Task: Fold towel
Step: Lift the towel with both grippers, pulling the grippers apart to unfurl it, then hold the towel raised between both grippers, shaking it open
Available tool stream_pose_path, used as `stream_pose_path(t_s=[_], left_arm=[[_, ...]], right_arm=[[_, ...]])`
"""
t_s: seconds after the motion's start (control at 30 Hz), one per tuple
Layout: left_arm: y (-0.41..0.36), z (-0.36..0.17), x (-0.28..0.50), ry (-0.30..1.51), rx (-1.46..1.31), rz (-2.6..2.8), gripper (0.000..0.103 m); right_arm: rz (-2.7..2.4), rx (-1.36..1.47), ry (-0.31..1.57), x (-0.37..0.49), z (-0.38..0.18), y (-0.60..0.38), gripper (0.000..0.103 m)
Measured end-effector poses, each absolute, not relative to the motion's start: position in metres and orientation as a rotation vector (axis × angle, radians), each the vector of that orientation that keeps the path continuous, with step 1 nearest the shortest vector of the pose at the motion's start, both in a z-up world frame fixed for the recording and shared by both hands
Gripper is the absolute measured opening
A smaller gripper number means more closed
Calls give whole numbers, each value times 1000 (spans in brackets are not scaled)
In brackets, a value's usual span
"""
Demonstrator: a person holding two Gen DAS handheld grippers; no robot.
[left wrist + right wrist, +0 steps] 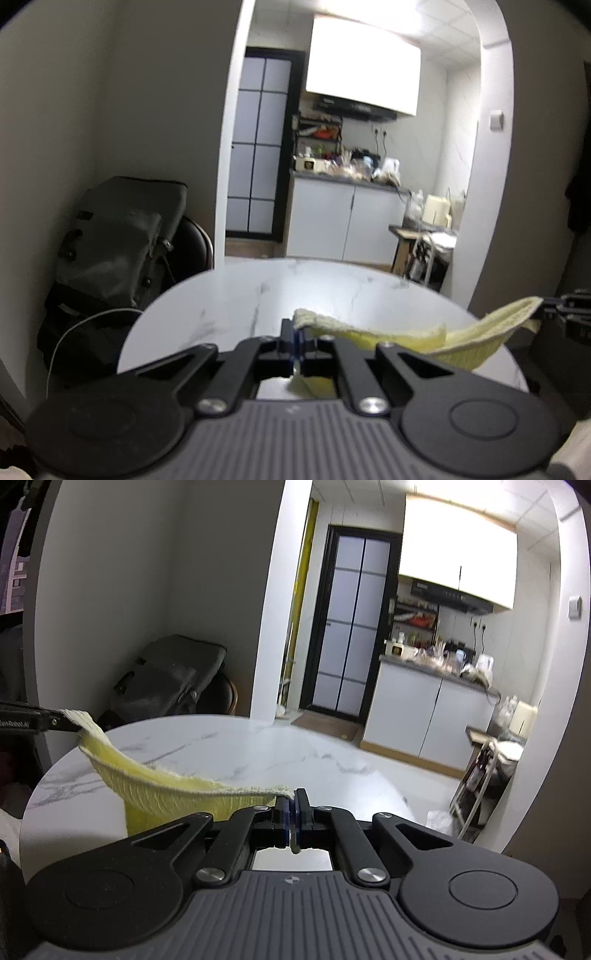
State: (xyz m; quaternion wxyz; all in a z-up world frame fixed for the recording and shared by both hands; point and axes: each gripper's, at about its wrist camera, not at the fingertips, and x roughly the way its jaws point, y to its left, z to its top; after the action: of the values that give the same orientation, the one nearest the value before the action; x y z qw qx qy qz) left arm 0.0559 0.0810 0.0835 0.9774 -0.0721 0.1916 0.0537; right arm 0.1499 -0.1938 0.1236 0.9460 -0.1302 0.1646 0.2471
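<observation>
Pinching towel [177,790] corners, both grippers raised above table [229,746].

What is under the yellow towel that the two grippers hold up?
Under the sagging yellow waffle-weave towel lies the round white marble-patterned table. Its bare top shows around the cloth, but the part directly beneath the hanging fold is covered, so nothing can be told there.
</observation>
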Motion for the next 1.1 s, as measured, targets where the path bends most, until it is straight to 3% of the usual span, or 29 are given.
stream_pose_path(t_s=[0.57,1.1], left_arm=[[81,170,47,243,-104,79,3],[60,218,59,181,-34,57,3]], right_arm=[[486,-381,121,139,223,-189,3],[459,-372,19,147,271,-195,3]])
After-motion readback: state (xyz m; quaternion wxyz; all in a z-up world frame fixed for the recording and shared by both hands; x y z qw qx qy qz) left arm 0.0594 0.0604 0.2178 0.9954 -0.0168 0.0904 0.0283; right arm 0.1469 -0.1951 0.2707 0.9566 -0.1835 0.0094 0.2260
